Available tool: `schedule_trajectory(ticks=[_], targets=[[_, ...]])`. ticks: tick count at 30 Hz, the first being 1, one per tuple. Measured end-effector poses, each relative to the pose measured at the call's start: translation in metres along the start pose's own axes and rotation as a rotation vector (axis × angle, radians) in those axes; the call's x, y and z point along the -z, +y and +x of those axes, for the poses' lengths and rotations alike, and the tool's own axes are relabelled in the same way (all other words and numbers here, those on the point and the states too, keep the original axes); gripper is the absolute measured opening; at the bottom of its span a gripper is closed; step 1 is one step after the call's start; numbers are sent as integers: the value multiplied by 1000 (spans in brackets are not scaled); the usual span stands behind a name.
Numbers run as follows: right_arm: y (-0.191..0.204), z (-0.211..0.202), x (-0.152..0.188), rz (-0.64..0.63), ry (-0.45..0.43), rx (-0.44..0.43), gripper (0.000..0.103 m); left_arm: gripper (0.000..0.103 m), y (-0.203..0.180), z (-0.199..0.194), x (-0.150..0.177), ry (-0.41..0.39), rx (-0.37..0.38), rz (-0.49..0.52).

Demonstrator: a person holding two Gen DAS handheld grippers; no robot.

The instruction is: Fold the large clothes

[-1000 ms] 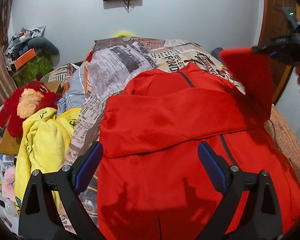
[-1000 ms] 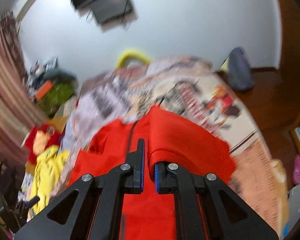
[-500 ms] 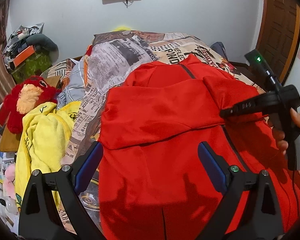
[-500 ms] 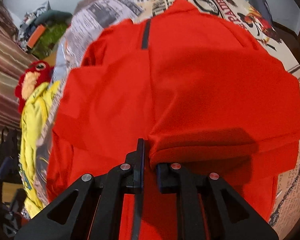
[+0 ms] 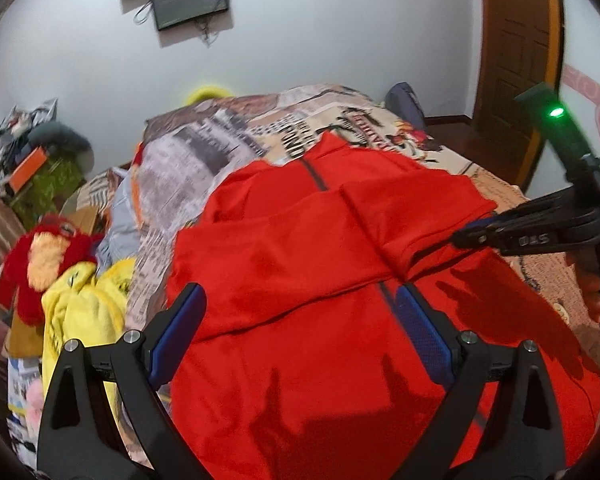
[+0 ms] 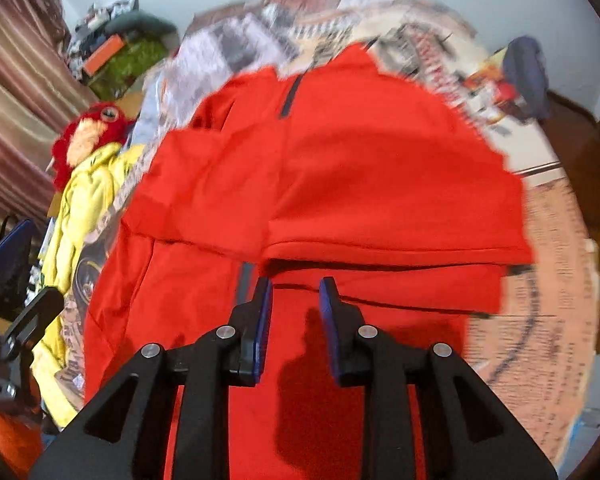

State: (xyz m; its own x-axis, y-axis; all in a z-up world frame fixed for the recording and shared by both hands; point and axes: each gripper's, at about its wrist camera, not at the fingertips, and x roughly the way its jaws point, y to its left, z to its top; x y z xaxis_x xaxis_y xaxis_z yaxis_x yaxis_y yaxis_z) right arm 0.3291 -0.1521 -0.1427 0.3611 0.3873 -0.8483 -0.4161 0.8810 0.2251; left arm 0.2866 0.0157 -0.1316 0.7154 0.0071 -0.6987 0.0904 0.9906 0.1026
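Right sleeve [image 6: 380, 208] now let go and lying folded across the chest of the red jacket [image 5: 340, 360] spread on the bed [image 5: 220, 152], right gripper [image 6: 296, 300] parted and empty, left gripper [image 5: 300, 336] wide apart above the hem: sleeves done, body fold next.

Left gripper [image 5: 300, 320] is held low with its blue-padded jaws spread wide. Right gripper [image 6: 295, 294] is level, jaws parted by a narrow gap (nothing between them).
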Motion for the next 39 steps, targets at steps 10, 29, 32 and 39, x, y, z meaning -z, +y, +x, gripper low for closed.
schedule_trajectory(ticks=[10, 29, 32, 39], targets=[[-85, -72, 25, 145, -232, 224, 45, 96, -89, 43, -60, 22, 138, 186], [-149, -49, 62, 244, -168, 293, 58, 80, -206, 211, -55, 257, 147, 316], [-146, -46, 61, 232, -159, 287, 58, 44, -201, 207, -61, 213, 147, 274], [-128, -47, 54, 175, -162, 298, 58, 4, -168, 179, -81, 149, 177, 174]])
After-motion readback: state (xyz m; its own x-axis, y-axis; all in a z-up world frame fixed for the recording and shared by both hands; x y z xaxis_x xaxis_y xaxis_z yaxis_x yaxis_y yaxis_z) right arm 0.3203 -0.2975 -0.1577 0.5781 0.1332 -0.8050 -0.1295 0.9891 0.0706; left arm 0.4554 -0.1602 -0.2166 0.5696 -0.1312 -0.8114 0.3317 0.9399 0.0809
